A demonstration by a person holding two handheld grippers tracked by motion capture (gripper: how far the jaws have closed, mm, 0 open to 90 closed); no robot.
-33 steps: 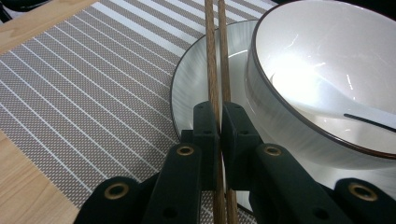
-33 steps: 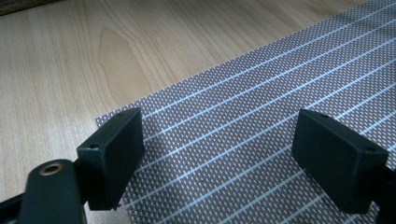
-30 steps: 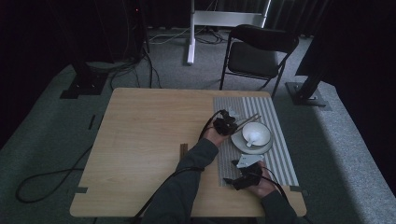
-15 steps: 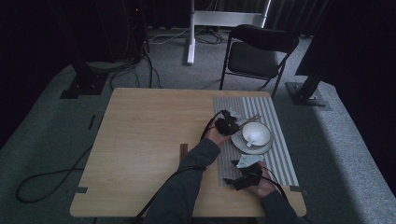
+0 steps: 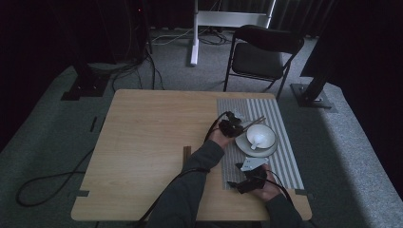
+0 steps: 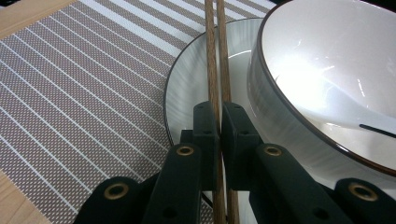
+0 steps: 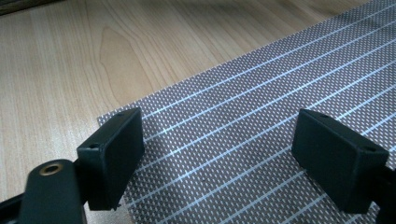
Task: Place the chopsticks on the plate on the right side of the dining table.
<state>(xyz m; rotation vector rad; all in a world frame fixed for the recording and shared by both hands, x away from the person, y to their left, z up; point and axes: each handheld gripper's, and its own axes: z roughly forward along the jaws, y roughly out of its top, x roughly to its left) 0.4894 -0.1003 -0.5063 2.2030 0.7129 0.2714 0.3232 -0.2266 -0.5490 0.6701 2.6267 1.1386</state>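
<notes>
A pair of brown wooden chopsticks runs between the jaws of my left gripper, which is shut on them. They lie over the rim of a white plate that carries a white bowl with a white spoon in it. From above, the left gripper sits at the plate's left edge and the bowl stands on the striped placemat. My right gripper hovers open over the mat's near corner, nothing between its jaws; in the high view it is near the table's front edge.
The wooden table stretches wide to the left of the mat. A black folding chair stands behind the table. Cables trail over the carpet at the left. A dark stand base sits at the back right.
</notes>
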